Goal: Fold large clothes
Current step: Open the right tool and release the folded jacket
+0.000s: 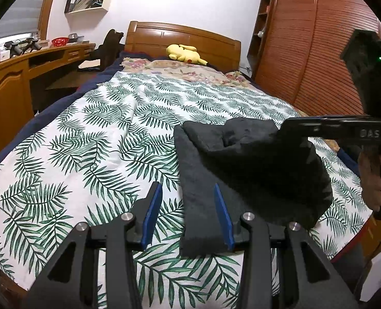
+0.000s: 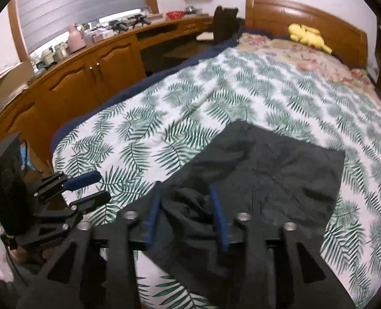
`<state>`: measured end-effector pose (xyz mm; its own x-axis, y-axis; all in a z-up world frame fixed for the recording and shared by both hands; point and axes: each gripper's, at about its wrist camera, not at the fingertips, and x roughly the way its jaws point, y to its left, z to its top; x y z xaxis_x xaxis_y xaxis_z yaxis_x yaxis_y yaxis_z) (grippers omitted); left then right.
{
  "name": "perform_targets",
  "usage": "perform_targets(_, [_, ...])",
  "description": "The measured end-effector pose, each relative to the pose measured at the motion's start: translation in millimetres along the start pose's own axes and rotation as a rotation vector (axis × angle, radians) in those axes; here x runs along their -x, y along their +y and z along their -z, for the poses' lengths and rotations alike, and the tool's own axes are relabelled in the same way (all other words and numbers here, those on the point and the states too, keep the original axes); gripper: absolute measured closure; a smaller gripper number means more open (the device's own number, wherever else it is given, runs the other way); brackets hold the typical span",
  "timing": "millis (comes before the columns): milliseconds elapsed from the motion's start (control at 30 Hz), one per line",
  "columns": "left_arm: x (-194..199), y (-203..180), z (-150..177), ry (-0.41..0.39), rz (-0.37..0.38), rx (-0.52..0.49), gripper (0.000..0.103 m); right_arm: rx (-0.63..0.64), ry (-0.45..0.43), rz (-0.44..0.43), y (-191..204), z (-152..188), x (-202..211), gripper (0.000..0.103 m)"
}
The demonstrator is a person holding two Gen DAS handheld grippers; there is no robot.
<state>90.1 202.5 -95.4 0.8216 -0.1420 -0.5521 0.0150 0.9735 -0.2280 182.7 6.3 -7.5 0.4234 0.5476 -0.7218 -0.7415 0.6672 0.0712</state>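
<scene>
We are working on a dark garment lying on the leaf-print bedspread, toward the near right part of the bed. Its far end lies flat, while the near part is bunched and partly lifted.

Our right gripper comes in from the right in the left wrist view, its tips buried in a raised fold of the cloth, so it looks pinched on the garment. The right wrist view agrees only loosely: the 2 blue pads stand apart with rumpled cloth between them, so we judge it holds fabric, though the frame is blurred. Our left gripper has its jaws spread wide and grips nothing. One pad sits over the narrow near strip of the garment, the other over bare bedspread.

The step in hand looks like carrying a fold across, with most of the folding left to do. To do it well, we should bring the left gripper onto the near edge and close on a single layer there, level with the right one's hold. Then both should lift together and travel at the same pace, so the edge stays straight. Keep the cloth taut between the 2 grips, and lay it down edge to edge before letting go. The risk is a skewed, wrinkled fold.
</scene>
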Motion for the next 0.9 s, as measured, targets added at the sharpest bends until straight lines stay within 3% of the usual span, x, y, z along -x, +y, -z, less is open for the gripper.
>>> perform_targets(200, [0.5, -8.5, -2.9, -0.014, 0.021, -0.013, 0.063, 0.031, -0.039, 0.101, -16.3, 9.6, 28.8, 0.060])
perform_targets(333, [-4.1, -15.5, -3.6, -0.008, 0.025, -0.031, 0.063, -0.014, -0.049, 0.156, -41.5, 25.9, 43.3, 0.060])
perform_targets(467, [-6.9, -19.6, -2.0, -0.004, 0.027, -0.040, 0.063, -0.043, -0.014, 0.202, -63.5, 43.1, 43.0, 0.060])
perform_targets(567, [-8.2, -22.5, -2.8, -0.005, 0.027, -0.041, 0.063, -0.062, 0.060, 0.180, -71.8, 59.3, 26.5, 0.060])
perform_targets(700, [-7.2, -23.2, -4.3, -0.015, 0.034, -0.037, 0.063, -0.071, 0.152, 0.083, -64.2, 85.8, -2.3, 0.060])
perform_targets(900, [-6.2, -27.1, -4.7, -0.023, 0.072, -0.033, 0.063, -0.032, 0.170, 0.054, -38.2, 106.3, -22.7, 0.060])
